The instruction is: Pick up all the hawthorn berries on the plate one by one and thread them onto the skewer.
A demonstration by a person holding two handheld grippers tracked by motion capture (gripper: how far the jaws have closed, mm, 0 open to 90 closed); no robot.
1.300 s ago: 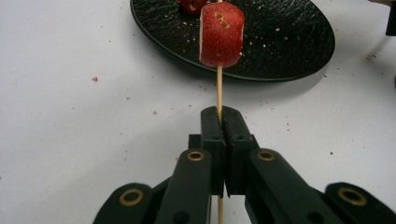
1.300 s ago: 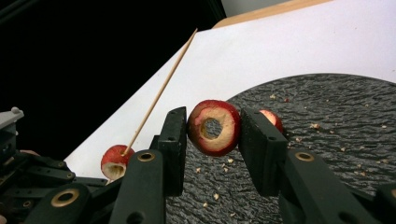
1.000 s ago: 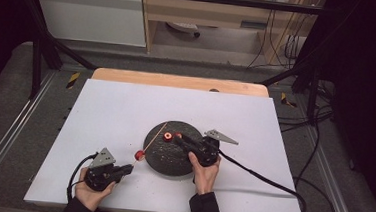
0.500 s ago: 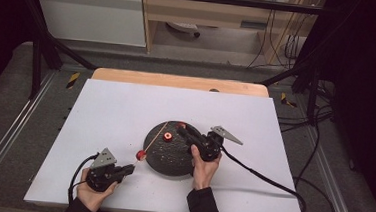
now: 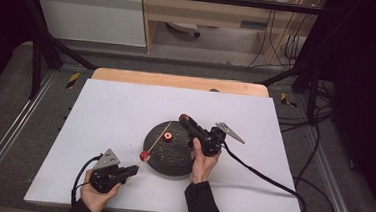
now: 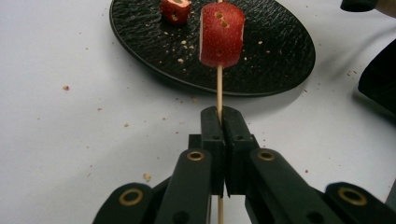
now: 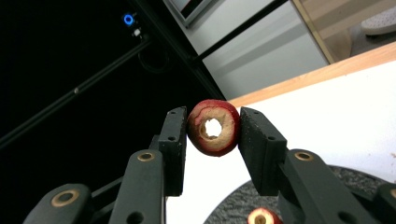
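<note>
On the left, the left claw sits low over the white desk, clamped tight on the near end of a thin wooden stick. The stick points away from this claw, up and to the right, across the round black plate. One red fruit piece is already stuck on the stick, just past the plate's near rim. Another small red fruit piece with a hole lies on the plate beside the stick, near the stick's far tip. Further right, the right claw is lifted above the far side of the plate. It squeezes a red fruit ring with a pale cut face and a hole in the middle. The ring sits between both pads. The stick's free tip lies to the left of this ring and lower down. So I think the ring's hole must line up with the stick's long line, then slide down onto the tip. The right hand is the nearer one for that.
</note>
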